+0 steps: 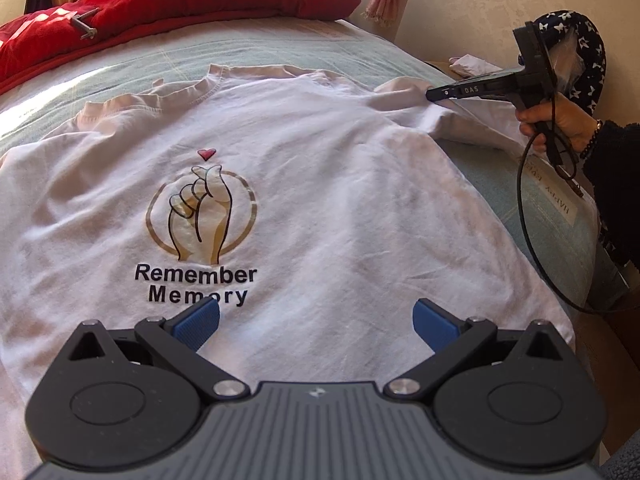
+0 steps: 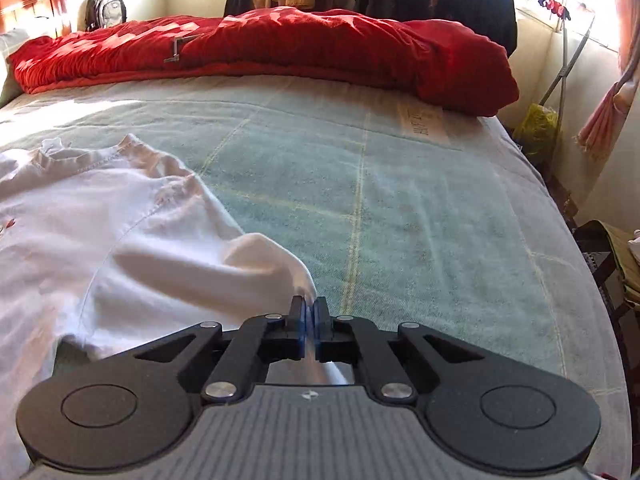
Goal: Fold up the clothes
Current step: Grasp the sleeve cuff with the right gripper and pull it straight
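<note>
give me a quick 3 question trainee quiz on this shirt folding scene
1. True or false: the right tool is shut on the shirt sleeve.
2. The left tool is: A) open above the shirt, B) shut on the collar, C) holding the red duvet.
3. Which side of the shirt faces up, the printed front or the plain back?

Key: 1 true. 2 A. 3 the printed front, with the words "Remember Memory" showing.
</note>
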Tool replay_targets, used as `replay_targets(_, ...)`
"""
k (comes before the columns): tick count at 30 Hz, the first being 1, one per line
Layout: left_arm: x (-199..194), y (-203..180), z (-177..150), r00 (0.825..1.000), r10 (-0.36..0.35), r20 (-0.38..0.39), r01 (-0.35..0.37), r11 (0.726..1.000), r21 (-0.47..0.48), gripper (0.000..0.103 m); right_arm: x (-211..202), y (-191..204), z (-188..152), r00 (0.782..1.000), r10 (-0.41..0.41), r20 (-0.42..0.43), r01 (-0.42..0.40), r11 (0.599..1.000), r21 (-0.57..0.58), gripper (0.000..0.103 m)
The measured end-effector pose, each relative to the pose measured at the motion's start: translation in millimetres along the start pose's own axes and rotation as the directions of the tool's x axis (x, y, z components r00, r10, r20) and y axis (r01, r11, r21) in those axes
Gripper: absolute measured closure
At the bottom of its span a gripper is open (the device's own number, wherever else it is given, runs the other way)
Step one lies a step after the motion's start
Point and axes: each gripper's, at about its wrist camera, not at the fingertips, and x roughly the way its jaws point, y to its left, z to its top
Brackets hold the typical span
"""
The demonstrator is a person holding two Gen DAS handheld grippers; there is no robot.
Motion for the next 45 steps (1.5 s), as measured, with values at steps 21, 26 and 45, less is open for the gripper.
replay_targets(21, -17, -14, 1, 0.998, -0.032, 0.056, 0.034, 0.999, -0.033, 0.001, -134, -116, -116, 0.992, -0.005, 0.130, -0.086, 0.721, 0.688, 0.050)
replay_targets(26, -16, -23, 2, 0.998, -0.032, 0.050, 0.033, 0.999, -0.013, 0.001, -118, -144, -170, 0.988, -0.011, 0.151, -0.122, 0.535, 0.836, 0.050)
replay_targets(45, -11, -26, 0, 0.998, -0.024, 0.065, 0.024, 1.000, 0.007, 0.001, -131, -129, -160, 0.949, -0.295, 0.112, 0.099, 0.615, 0.782, 0.096)
